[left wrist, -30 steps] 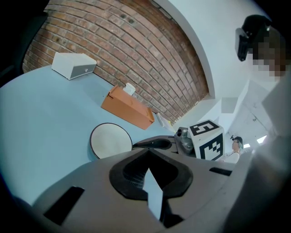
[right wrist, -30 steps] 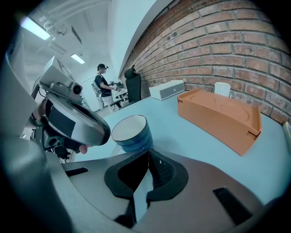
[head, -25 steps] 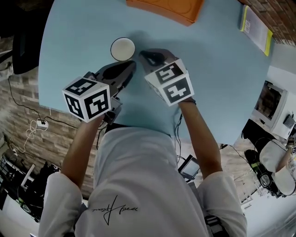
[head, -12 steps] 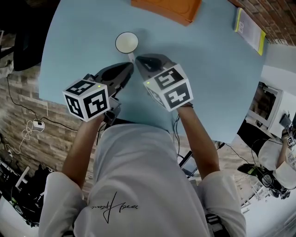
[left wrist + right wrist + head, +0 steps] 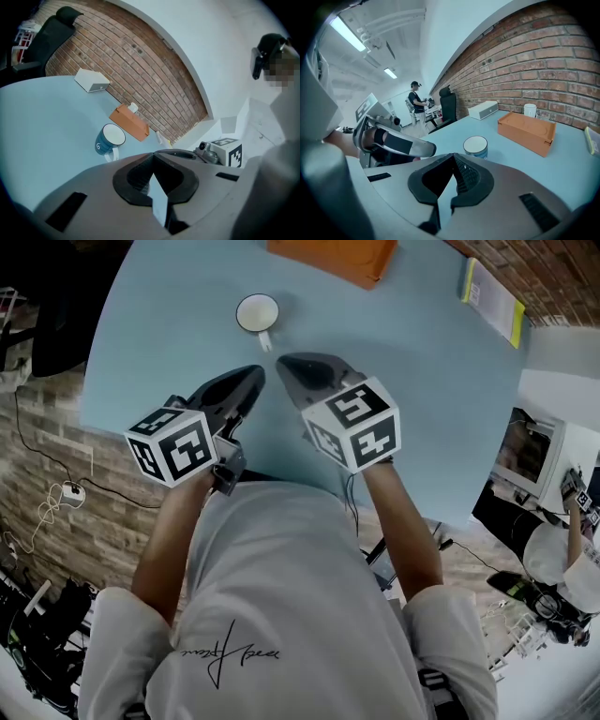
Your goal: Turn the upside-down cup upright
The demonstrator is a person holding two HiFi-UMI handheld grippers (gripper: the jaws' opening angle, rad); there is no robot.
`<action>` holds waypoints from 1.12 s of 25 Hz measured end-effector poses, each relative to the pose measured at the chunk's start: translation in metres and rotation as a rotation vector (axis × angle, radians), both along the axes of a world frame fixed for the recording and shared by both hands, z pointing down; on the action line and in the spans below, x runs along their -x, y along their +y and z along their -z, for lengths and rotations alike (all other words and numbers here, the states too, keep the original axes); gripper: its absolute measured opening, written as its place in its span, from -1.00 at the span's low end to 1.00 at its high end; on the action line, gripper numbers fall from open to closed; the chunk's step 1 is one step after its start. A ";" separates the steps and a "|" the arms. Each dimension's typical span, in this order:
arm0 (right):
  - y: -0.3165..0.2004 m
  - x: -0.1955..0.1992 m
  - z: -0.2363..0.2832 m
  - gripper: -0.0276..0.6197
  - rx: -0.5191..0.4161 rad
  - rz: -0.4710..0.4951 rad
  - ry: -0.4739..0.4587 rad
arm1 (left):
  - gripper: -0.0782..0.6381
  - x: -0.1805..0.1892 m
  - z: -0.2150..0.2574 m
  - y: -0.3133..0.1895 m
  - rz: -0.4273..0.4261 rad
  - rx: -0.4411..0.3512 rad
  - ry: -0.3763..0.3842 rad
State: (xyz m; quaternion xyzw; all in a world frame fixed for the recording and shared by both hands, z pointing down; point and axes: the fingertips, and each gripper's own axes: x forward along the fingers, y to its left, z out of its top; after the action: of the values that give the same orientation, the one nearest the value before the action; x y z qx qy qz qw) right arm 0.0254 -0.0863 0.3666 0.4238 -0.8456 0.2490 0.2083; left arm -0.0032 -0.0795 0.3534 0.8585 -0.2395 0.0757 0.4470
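Pale blue counter (image 5: 450, 409) carries the cup (image 5: 257, 312) near its far edge, already upright with its mouth open, so the task looks done. Left hand-held gripper (image 5: 255, 374) and right hand-held gripper (image 5: 286, 363) are clenched on nothing, near the cup but apart from it. Bare room lies toward the right edge; an orange box (image 5: 333, 254) occupies the far edge.

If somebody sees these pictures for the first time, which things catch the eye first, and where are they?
Most striking are the black-and-white marker cubes on the left gripper and the right gripper, side by side over the near part of the pale blue table, jaws together and empty. Just beyond them a blue cup stands upright, white inside, handle toward the person. An orange box lies at the far edge.
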 end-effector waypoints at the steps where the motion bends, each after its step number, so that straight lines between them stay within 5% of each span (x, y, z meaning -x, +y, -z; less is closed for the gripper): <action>1: 0.005 -0.001 0.005 -0.85 -0.010 -0.003 -0.007 | -0.75 0.000 0.003 0.004 0.008 -0.009 0.003; 11: 0.043 -0.009 0.051 -0.85 -0.151 -0.037 0.016 | -0.75 0.010 0.030 0.034 0.071 -0.122 -0.037; 28: 0.094 -0.016 0.093 -0.85 -0.230 -0.143 0.004 | -0.75 0.024 0.080 0.076 0.186 -0.342 -0.118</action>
State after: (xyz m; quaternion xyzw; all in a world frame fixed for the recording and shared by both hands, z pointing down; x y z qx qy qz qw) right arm 0.0416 0.0081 0.2733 0.5046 -0.8357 0.1638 0.1421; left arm -0.0272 -0.0034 0.2731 0.8902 -0.3530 0.0426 0.2849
